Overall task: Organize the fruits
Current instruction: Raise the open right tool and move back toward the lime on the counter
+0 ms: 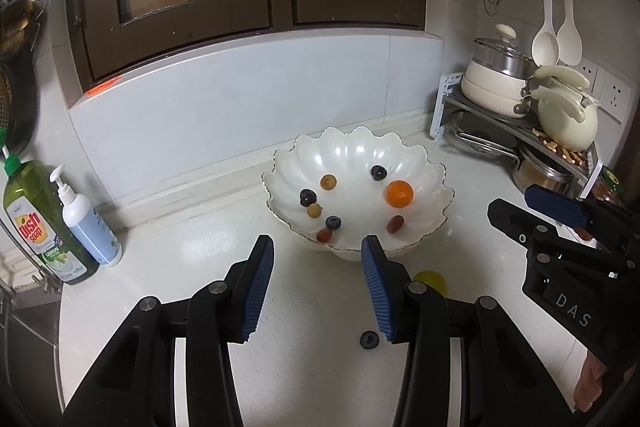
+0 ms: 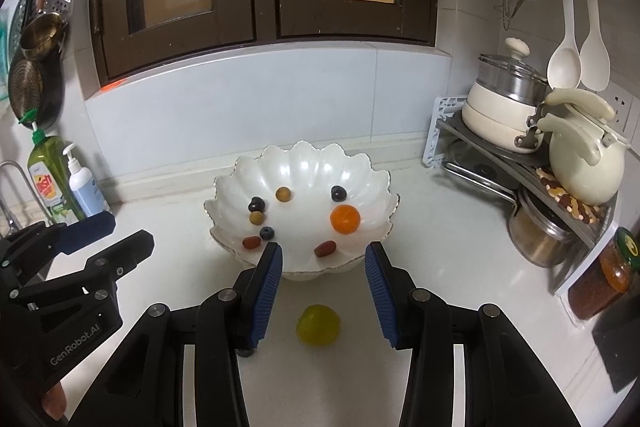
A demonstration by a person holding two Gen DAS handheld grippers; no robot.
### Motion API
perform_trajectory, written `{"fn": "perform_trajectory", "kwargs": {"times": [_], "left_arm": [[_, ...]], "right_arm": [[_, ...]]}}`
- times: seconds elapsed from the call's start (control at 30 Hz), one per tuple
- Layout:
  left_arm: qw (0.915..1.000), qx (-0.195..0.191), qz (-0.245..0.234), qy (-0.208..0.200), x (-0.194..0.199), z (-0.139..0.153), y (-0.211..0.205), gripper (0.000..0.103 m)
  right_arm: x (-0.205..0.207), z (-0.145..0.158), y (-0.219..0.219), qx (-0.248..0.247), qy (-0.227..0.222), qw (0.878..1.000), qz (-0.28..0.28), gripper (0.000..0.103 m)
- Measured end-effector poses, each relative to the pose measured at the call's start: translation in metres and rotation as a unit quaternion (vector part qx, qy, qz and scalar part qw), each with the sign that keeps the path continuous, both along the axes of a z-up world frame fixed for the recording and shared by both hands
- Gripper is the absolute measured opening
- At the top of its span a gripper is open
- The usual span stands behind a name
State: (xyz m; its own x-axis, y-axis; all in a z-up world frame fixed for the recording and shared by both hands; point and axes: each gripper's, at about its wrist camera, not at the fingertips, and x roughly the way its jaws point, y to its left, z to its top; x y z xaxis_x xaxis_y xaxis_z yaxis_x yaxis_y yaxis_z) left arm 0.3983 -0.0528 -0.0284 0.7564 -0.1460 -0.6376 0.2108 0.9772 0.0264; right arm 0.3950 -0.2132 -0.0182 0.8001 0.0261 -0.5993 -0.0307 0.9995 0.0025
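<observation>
A white scalloped bowl (image 1: 424, 163) (image 2: 360, 171) stands on the counter and holds an orange fruit (image 1: 399, 193) (image 2: 345, 219), blueberries and several small grapes. My left gripper (image 1: 318, 251) is open just in front of the bowl. A loose blueberry (image 1: 369, 340) lies on the counter by its right finger. My right gripper (image 2: 324, 253) is open in front of the bowl, with a yellow-green fruit (image 2: 318, 325) (image 1: 434, 279) on the counter between its fingers. The right gripper also shows in the left wrist view (image 1: 516, 207), and the left gripper in the right wrist view (image 2: 116, 231).
Dish soap (image 1: 38, 223) and a pump bottle (image 1: 86, 219) stand at the left by the sink. A rack (image 2: 500, 151) with pots, a cream kettle (image 2: 584, 163) and a jar (image 2: 600, 275) fills the right corner. A tiled wall and dark window frame lie behind.
</observation>
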Motion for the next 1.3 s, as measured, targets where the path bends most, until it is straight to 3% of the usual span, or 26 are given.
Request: {"fn": "perform_trajectory", "kwargs": {"times": [0.37, 0.77, 1.3], "left_arm": [[0.9999, -0.005, 0.007, 0.008, -0.014, -0.022, -0.002, 0.045], [0.9977, -0.015, 0.008, 0.066, -0.016, -0.059, -0.004, 0.045], [0.9956, -0.012, 0.009, 0.092, -0.021, -0.091, -0.016, 0.045]], "right_arm": [[-0.007, -0.019, 0.001, -0.001, 0.010, 1.000, 0.008, 0.044], [-0.005, -0.047, 0.004, -0.005, 0.041, 0.999, 0.021, 0.044], [0.000, -0.083, 0.003, 0.009, 0.082, 0.996, 0.038, 0.044]]}}
